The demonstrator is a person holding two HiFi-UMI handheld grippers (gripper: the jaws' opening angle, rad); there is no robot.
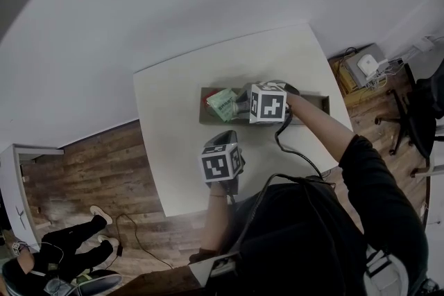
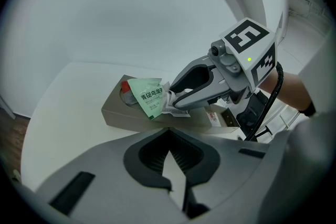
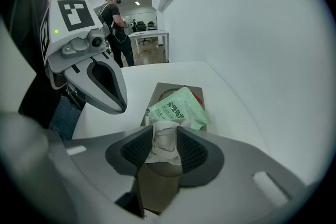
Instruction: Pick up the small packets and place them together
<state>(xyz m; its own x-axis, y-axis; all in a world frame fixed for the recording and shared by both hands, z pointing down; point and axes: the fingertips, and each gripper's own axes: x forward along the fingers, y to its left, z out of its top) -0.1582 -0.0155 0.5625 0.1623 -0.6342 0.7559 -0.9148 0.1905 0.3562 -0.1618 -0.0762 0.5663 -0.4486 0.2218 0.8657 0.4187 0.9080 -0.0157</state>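
Head view: right gripper (image 1: 240, 106) over the tray (image 1: 316, 105), left gripper (image 1: 223, 135) just near of it; left gripper view: jaws clenched, empty; right gripper view: jaws grasp a white packet (image 3: 164, 141) beside the green packet (image 3: 179, 107) at the tray's left end

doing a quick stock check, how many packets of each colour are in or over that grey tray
green packet: 1
white packet, between the right tool's pads: 1
red-printed packet, white, farther along the tray: 1
red thing under the green one, mostly hidden, may be a packet: 1
total: 4
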